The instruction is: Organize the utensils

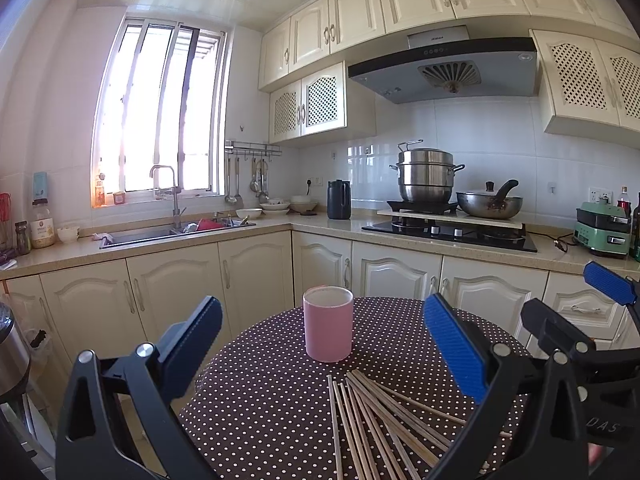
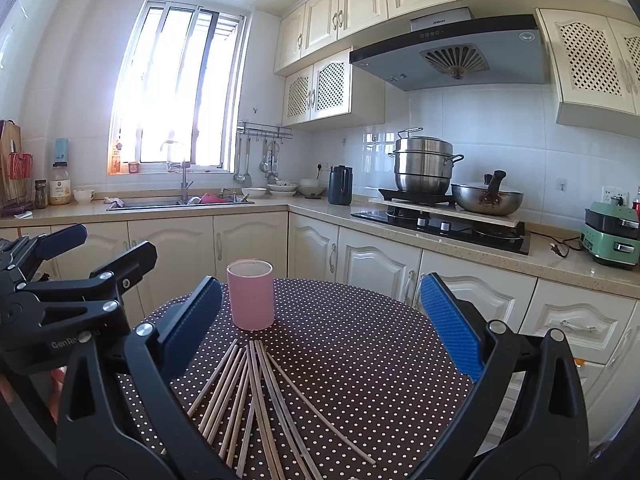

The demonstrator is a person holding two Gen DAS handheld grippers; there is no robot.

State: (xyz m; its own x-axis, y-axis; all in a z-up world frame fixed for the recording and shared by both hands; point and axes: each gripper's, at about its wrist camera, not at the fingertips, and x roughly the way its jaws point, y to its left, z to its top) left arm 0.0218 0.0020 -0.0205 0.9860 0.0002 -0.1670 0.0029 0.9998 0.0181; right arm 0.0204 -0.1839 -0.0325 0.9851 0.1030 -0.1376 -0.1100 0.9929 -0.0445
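Wooden chopsticks (image 1: pixel 372 420) are lying fanned out near the bench's (image 1: pixel 260 400) front edge, just before a pink cup (image 1: pixel 328 328) standing upright toward the far edge. The left gripper (image 1: pixel 320 348) and right gripper (image 2: pixel 320 320) are hovering above, both spread wide, holding nothing.

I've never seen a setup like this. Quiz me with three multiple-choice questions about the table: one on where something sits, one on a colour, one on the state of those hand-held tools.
1. Where do the chopsticks lie?
A. inside the cup
B. loose on the tablecloth, nearer the cameras than the cup
C. in the sink

2. What colour is the cup?
A. green
B. white
C. pink

3. How do the left tool and right tool stand?
A. both open, holding nothing
B. both shut on chopsticks
C. one holds the cup

Answers: B, they fan out on the dotted tablecloth; C, its wall is pink; A, wide gaps between the blue pads.
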